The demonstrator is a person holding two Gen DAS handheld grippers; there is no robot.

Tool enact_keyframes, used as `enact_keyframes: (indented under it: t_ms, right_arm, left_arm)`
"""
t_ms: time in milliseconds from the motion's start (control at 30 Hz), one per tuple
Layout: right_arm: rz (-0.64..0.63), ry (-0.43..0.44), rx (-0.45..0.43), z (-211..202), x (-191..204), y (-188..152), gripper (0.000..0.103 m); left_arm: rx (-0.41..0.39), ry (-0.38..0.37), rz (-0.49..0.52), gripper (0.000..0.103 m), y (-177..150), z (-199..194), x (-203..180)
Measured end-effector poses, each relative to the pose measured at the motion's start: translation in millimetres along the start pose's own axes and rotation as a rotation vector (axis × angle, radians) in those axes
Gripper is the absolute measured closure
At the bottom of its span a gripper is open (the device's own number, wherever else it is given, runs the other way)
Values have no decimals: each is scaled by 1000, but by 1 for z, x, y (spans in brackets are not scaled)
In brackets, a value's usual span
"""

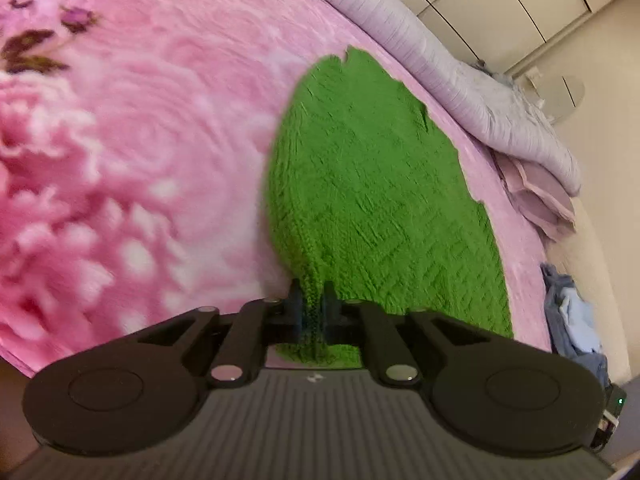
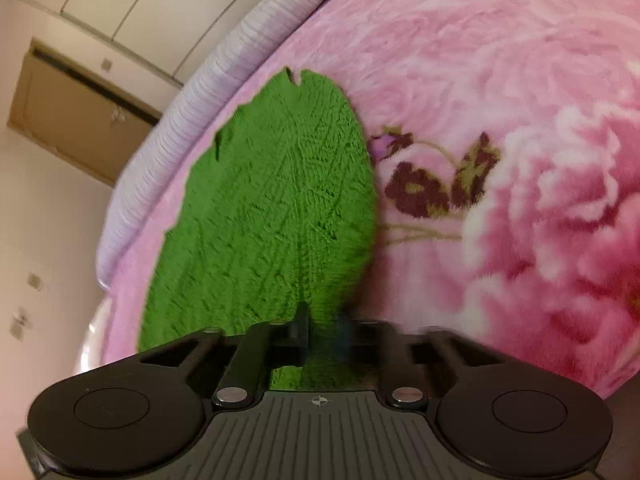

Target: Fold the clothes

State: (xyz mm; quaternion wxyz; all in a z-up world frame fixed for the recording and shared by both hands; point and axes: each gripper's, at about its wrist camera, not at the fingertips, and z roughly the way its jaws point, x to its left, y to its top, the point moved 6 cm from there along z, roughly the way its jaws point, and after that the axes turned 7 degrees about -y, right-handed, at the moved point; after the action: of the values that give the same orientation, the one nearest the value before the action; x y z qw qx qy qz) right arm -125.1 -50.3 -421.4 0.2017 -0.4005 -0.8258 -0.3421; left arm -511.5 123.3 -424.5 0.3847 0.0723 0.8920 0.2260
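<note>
A green knitted garment [image 1: 372,184] lies spread on the pink floral blanket [image 1: 140,160] of a bed. My left gripper [image 1: 313,300] is shut on the garment's near edge, with the knit pinched between the fingers. In the right wrist view the same green garment [image 2: 272,208] stretches away over the pink blanket [image 2: 500,120]. My right gripper [image 2: 322,324] is shut on another part of its near edge. Both held edges are lifted slightly off the blanket. The far edge lies flat near the bed's side.
A rolled lilac quilt [image 1: 460,80] lies along the far bed edge, also in the right wrist view [image 2: 192,120]. A lilac pillow [image 1: 536,196] sits at its end. Blue clothes [image 1: 572,320] are piled beside the bed. White wardrobes [image 1: 520,0] and a door [image 2: 72,128] stand beyond.
</note>
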Motion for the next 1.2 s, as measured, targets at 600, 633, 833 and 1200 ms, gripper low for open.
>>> enact_keyframes:
  t_ms: [600, 633, 833, 1200]
  right_arm:
    - [-247, -281, -124, -52, 5, -34, 88]
    - [-298, -308, -157, -59, 12, -37, 88]
    - [-568, -395, -268, -57, 49, -55, 86]
    - [-640, -444, -239, -51, 51, -88, 85]
  left_arm:
    - [-44, 277, 490, 92, -56, -37, -50]
    - [-68, 310, 517, 92, -55, -44, -56]
    - [-110, 373, 597, 88, -59, -36, -90]
    - [11, 455, 598, 87, -102, -12, -95]
